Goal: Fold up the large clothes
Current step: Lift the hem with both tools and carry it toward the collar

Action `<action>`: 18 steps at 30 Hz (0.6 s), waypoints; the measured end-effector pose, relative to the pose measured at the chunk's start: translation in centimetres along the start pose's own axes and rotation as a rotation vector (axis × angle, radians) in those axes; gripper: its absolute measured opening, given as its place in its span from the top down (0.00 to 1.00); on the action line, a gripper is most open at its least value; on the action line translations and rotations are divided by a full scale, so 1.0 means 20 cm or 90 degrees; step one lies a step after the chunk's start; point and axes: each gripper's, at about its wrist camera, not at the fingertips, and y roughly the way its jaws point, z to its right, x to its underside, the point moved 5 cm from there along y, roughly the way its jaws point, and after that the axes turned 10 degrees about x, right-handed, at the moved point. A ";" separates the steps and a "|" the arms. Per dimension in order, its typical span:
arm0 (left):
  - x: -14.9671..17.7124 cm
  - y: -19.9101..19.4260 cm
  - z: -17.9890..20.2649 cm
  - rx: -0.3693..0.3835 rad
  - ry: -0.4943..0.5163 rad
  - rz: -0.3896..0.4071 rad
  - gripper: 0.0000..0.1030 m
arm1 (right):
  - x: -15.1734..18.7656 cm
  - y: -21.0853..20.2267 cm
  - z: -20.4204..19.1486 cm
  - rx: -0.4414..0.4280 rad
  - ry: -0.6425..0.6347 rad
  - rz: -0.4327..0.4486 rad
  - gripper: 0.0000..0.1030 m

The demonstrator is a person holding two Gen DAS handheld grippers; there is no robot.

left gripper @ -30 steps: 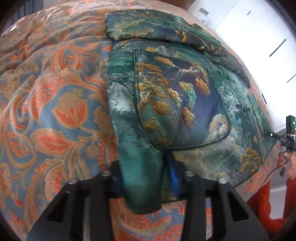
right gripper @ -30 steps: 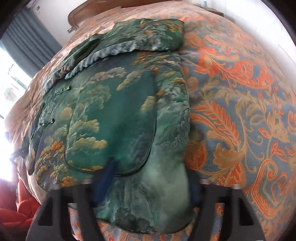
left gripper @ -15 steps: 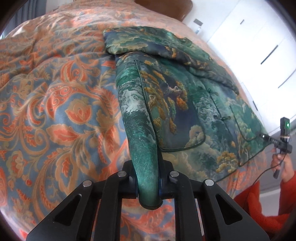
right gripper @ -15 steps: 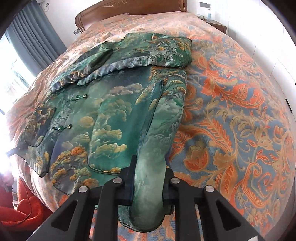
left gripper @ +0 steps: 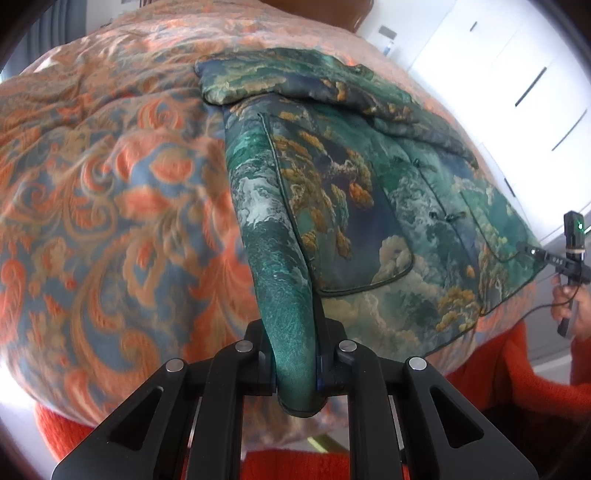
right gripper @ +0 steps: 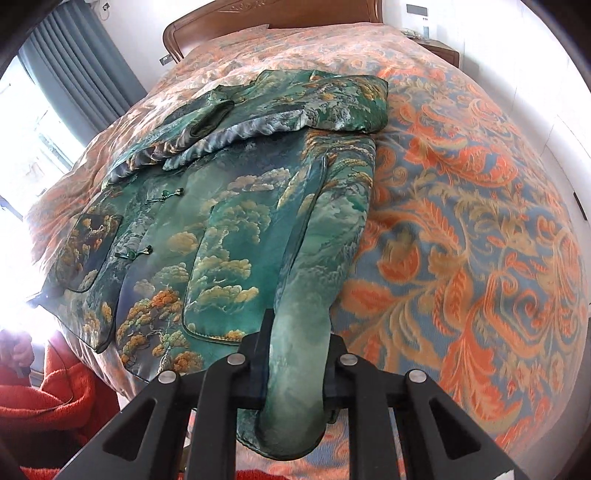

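A large green brocade jacket [left gripper: 369, 206] with gold tree and cloud patterns lies front up on the bed, sleeves folded across its top; it also shows in the right wrist view [right gripper: 229, 229]. My left gripper [left gripper: 297, 373] is shut on a bunched fold of the jacket's hem at its left corner. My right gripper [right gripper: 295, 380] is shut on a bunched fold of the hem at the jacket's right corner. Both hold the hem lifted a little off the bed at its near edge.
The bed has an orange and blue floral bedspread [left gripper: 110, 206], also in the right wrist view [right gripper: 461, 229]. A wooden headboard [right gripper: 273, 18] stands at the far end. White wardrobe doors [left gripper: 517, 74] and grey curtains [right gripper: 81, 74] flank it. Red sleeves [right gripper: 48, 398] show.
Both grippers closed on the jacket's hem corners, then drew back and up from the bed, bunching the cloth into folds between the fingers.
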 end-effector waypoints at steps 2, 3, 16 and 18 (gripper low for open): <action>0.02 0.00 -0.02 0.004 -0.003 -0.006 0.89 | 0.01 0.00 0.01 -0.003 0.005 -0.003 0.84; 0.00 0.01 -0.01 0.004 -0.004 -0.009 0.89 | 0.01 0.00 0.01 -0.005 0.007 -0.006 0.84; 0.04 0.08 -0.05 0.014 -0.005 -0.062 0.89 | 0.04 0.01 0.06 -0.023 0.023 -0.045 0.84; 0.06 0.09 -0.07 0.018 -0.014 -0.074 0.89 | 0.05 0.02 0.07 -0.027 0.023 -0.054 0.84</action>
